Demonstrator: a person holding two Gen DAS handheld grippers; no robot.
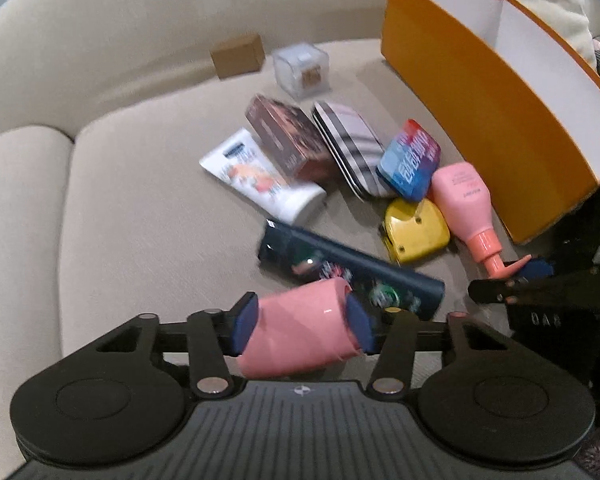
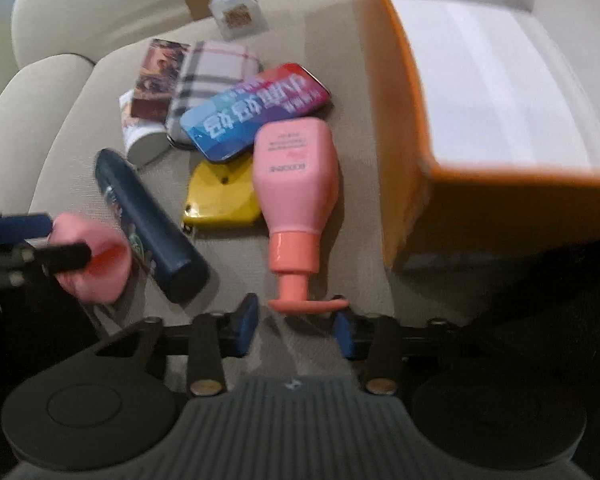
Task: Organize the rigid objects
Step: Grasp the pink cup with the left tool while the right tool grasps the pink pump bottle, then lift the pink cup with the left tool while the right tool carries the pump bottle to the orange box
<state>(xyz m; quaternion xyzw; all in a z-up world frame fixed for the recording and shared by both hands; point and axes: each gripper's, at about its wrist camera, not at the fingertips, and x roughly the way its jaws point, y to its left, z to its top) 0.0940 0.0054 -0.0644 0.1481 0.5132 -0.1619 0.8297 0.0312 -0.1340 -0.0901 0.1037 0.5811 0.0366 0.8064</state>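
so right now the left gripper [image 1: 302, 322] has its blue pads clamped on either side of a pink cup-like thing [image 1: 300, 330], which looks lifted clear of the beige cushion [image 1: 140, 200] and hangs just above the dark blue tube [image 1: 348, 270]. that one's grabbed, pads pressing on it from both sides.

the right gripper [image 2: 296, 330] is down low at the pump end of the pink pump bottle [image 2: 296, 184], which lies flat on the cushion with its nozzle pointing toward the camera. its jaws are partway open with the pump head sitting at the gap between the fingertips, but nothing's pinched, the pads aren't on it as far as i can see.

everything else is a loose pile: yellow case [image 2: 224, 196], blue tin [image 2: 256, 110], plaid case [image 2: 210, 76], white tube [image 1: 260, 176], brown carton [image 1: 288, 136], plus a clear cube [image 1: 300, 70] and small cardboard box [image 1: 238, 56] further back. the orange box [image 2: 404, 120] sits right beside the pile and looks empty inside.

my guess on the step: picking phase, one item in hand, second being lined up. next the left needs to carry the pink thing over the orange wall and let go inside, and the right needs to get further along the neck before closing, since that thin pump head looks slippery and might swivel.
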